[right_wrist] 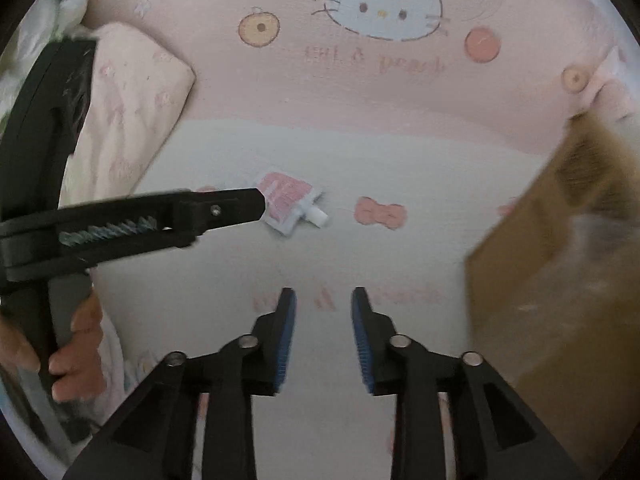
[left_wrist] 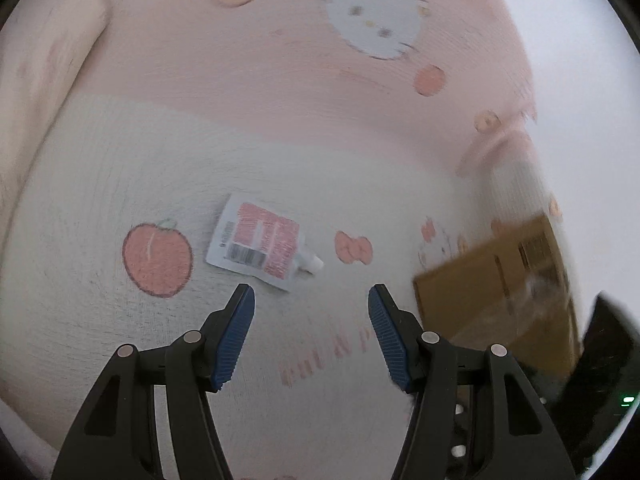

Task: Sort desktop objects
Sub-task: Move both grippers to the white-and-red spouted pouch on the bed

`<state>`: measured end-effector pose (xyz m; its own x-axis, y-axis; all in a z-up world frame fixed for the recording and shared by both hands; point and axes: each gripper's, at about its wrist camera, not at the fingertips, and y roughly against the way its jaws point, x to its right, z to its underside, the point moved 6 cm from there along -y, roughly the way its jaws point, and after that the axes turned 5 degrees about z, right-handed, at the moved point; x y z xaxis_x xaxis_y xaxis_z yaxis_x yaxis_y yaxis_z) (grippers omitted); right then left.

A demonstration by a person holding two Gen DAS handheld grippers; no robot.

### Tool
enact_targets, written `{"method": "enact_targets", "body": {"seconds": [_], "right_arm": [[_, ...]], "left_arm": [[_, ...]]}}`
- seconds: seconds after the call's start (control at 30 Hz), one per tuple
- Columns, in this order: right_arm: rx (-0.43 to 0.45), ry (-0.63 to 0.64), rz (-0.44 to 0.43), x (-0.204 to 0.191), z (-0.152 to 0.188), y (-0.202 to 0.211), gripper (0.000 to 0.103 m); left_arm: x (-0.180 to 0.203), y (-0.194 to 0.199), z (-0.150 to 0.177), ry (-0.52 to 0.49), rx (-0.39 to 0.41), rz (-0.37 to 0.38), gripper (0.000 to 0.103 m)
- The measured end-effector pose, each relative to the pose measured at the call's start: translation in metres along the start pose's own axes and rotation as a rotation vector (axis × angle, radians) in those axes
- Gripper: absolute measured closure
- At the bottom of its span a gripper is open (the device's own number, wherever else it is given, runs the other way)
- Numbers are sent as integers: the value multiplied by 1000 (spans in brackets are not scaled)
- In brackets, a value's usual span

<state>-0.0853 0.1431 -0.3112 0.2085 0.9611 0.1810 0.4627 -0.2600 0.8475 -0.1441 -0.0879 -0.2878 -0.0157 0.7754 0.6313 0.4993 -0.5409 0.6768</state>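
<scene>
I hold one pair of tongs in each hand above a bed covered with a pink and white cartoon blanket [left_wrist: 320, 184]. The thing to sort now, I judge, is the small spouted pouch [left_wrist: 256, 242], which lies flat on the white part of the blanket, its white cap toward 4 o'clock in the left wrist view. My left tongs [left_wrist: 311, 292] stand wide apart with nothing between them; the pouch is at about 11 o'clock from their tips, near but not touched. In the right wrist view the left tongs come in from 9 o'clock and their tip covers the left edge of the pouch [right_wrist: 290, 202]. My right tongs [right_wrist: 324, 296] are a little apart and empty, over bare blanket. A brown cardboard box [right_wrist: 552, 264] is at 3 o'clock, blurred; I think it is the place for sorted things.

The step in hand is the approach. Next, the left tongs must go down so the pouch comes between the pads, then close on its thin edge.
</scene>
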Motion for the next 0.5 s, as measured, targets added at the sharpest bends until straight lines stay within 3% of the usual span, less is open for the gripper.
{"method": "enact_targets", "body": {"seconds": [0.07,0.17,0.3,0.5], "right_arm": [[5,-61,-37,3,-5,-16,57],[11,-122,-84,7,-17,-36,54],[25,-160,-108,8,-33,-52,53],[-4,-276,-173,13,-42,-80,50]], "left_arm": [[-11,-9,-6,57,-5,9,46],[-24,-18,-11,146,-21,49,58],[-39,-23,-23,229,10,50,59],[-52,-32,-34,228,23,-34,59]]}}
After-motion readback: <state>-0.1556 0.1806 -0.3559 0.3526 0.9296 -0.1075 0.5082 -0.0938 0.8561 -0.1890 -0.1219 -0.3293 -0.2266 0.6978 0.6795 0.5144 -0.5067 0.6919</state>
